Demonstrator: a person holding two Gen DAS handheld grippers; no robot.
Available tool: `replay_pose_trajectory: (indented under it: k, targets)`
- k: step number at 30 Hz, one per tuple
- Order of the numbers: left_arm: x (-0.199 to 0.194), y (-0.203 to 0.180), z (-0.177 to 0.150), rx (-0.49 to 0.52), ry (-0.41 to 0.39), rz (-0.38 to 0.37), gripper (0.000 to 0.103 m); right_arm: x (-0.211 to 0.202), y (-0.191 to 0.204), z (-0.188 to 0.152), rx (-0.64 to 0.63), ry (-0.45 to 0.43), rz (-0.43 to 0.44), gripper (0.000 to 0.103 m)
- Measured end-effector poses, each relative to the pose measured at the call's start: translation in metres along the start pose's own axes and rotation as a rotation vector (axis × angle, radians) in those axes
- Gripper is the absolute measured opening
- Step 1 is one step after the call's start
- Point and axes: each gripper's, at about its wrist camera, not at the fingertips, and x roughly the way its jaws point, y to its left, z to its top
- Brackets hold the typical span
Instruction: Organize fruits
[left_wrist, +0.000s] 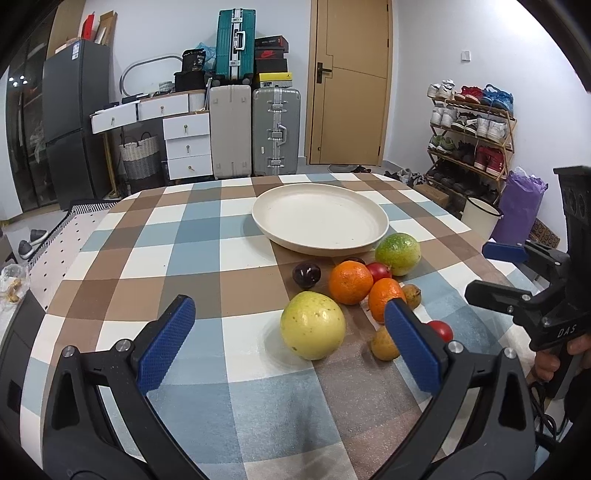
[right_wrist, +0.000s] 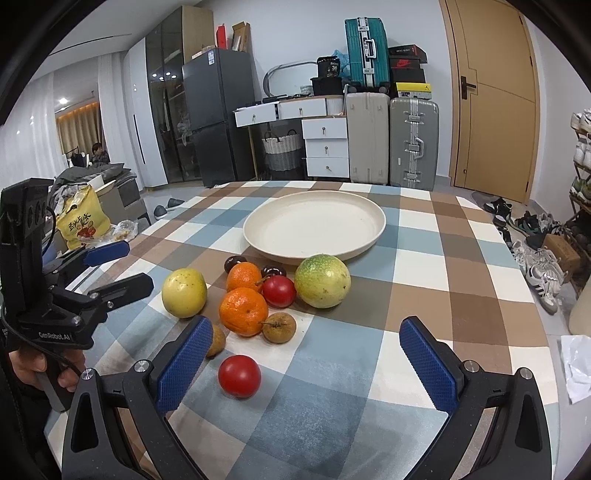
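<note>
The left gripper (left_wrist: 290, 341) hovers above the checked tablecloth (left_wrist: 207, 258) with its blue pads (left_wrist: 168, 343) spread wide, holding nothing. The yellow-green round fruit (left_wrist: 313, 325) lies between the pads, just ahead of them. Beyond it sit two oranges (left_wrist: 350, 282), a dark plum (left_wrist: 306, 275), a red fruit (left_wrist: 379, 271) and a green round fruit (left_wrist: 398, 254), the last one touching the empty cream plate (left_wrist: 320, 218). The right gripper (left_wrist: 495, 273) enters at the right edge, fingers apart, a hand (left_wrist: 554, 360) on its handle.
</note>
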Motion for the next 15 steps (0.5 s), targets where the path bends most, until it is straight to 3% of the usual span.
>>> replay_pose_trajectory:
  k: [11,15]
  targets:
    - [0.013,0.006,0.004,-0.023,0.08,-0.011,0.102,0.019,0.004,-0.011,-0.016,0.164,0.022,0.102]
    - [0.022,0.003,0.003,-0.011,0.121,-0.015,0.102,0.026,0.011,-0.012,-0.029,0.201,0.047,0.097]
